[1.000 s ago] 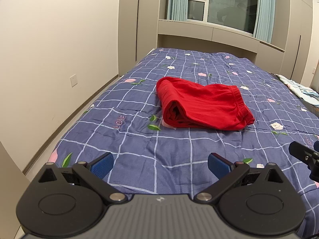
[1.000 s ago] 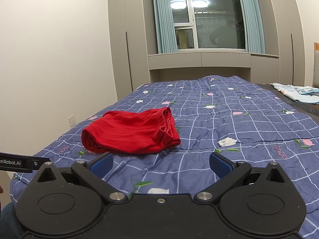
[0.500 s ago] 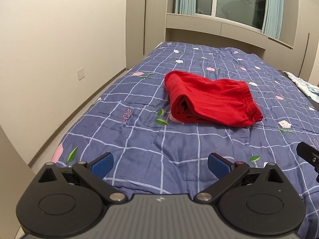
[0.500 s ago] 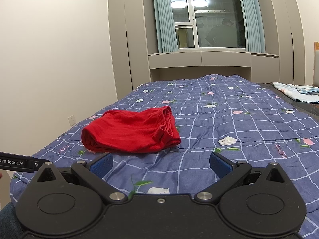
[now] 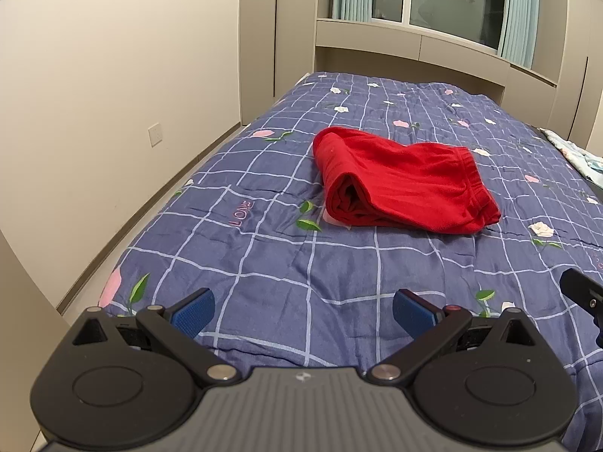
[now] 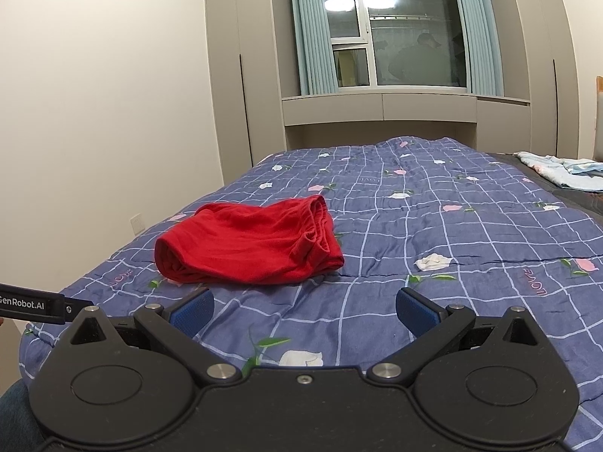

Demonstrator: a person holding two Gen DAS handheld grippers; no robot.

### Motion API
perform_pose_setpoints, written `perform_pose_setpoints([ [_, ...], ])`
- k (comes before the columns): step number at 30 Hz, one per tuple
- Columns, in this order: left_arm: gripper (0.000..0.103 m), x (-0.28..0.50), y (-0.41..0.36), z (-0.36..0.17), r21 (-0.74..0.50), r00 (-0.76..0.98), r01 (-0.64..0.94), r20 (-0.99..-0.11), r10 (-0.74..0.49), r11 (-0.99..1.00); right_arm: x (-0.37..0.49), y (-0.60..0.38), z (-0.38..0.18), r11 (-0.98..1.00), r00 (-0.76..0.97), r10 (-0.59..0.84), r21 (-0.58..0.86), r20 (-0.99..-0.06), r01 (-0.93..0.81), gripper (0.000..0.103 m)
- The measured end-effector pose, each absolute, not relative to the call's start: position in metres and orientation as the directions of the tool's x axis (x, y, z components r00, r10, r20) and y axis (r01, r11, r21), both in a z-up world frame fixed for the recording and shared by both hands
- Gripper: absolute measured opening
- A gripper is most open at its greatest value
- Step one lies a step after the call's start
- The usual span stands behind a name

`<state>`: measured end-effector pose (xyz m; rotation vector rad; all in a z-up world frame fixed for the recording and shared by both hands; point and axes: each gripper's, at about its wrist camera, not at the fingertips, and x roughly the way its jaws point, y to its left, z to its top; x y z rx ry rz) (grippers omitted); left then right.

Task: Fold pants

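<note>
Pulled back from folded red pants [image 5: 403, 184], both sets of jaws wide and empty.

Over the last second, left gripper [image 5: 303, 312] tilted lower and drawn a little nearer the bundle; right gripper [image 6: 305, 310] held level, hardly shifted. Pants unchanged: folded into a thick stack, waistband to the right, resting toward the bed's [image 5: 264, 263] left edge, well apart from both grippers. Looks finished, or at most one tidying touch left. Checked blue quilt slightly rumpled; bare wall [image 5: 113, 94] left, window [image 6: 395, 37] beyond the far edge, pale cloth [image 6: 557, 169] at the far right corner.
</note>
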<state>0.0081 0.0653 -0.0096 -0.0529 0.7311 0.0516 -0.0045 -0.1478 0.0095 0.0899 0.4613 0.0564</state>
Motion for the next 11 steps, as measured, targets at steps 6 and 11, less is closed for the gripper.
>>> perform_pose_setpoints([
  [6,0.103,0.0081,0.0643,-0.0099,-0.03,0.745,-0.055,-0.667,0.021,0.998,-0.0042,-0.1476,0.0088,0.994,0.893,0.075,0.101,-0.445,-0.034,0.103],
  [11,0.103,0.0083,0.0632,-0.0112,-0.029,0.742,-0.051,-0.67,0.019,0.998,-0.0029,-0.1478,0.0079,0.994,0.891,0.075,0.102,-0.448,-0.033,0.102],
])
